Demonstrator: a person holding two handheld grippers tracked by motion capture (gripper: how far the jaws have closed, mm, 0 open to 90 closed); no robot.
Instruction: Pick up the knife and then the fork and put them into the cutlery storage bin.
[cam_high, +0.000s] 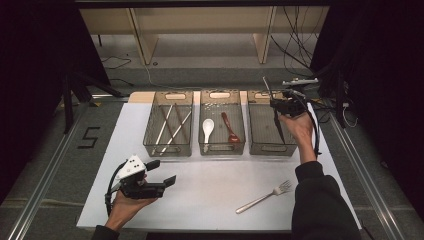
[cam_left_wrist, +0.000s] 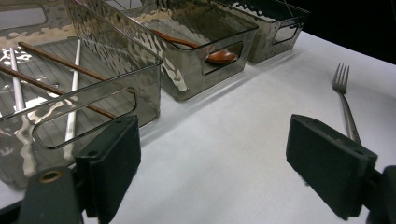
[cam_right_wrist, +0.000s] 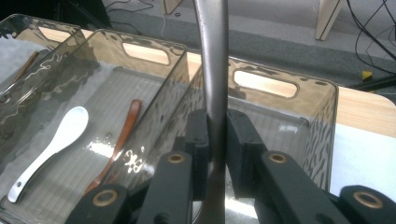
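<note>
High view: we read the table (cam_high: 210, 185) from left to right, starting with the left gripper (cam_high: 162, 175) low at the near left, held in a hand.
Left gripper: its jaws stand wide apart with nothing between them; in the left gripper view we see bare white surface between the pads (cam_left_wrist: 114, 163).
Left bin (cam_high: 168, 125): it holds chopsticks (cam_high: 170, 125), pale and brown, lying roughly front to back.
Middle bin (cam_high: 222, 122): a white spoon (cam_high: 207, 127) and a brown spoon (cam_high: 229, 127) lie side by side in it.
Fork (cam_high: 264, 196): it lies loose on the table near the front right, tines toward the far right, well apart from both grippers.
Right bin (cam_high: 272, 127): we see nothing lying on its floor; the right gripper (cam_high: 280, 106) hangs over it.
Right gripper: clenched on a dark utensil (cam_right_wrist: 212, 70); in the right gripper view the pads pinch its handle from both sides.
Utensil: its long axis runs steeply, one end rising above the jaws, the other pointing down into the right bin; which kind it is we cannot tell.
Key relation: the utensil is straight above the right bin's floor, so we judge the coming move as a lowering and release there; the right hand alone is placed for it.
Surface: a white table top, smooth and matte.
Room: dark sides, grey floor, wooden furniture legs and cables beyond the table.
</note>
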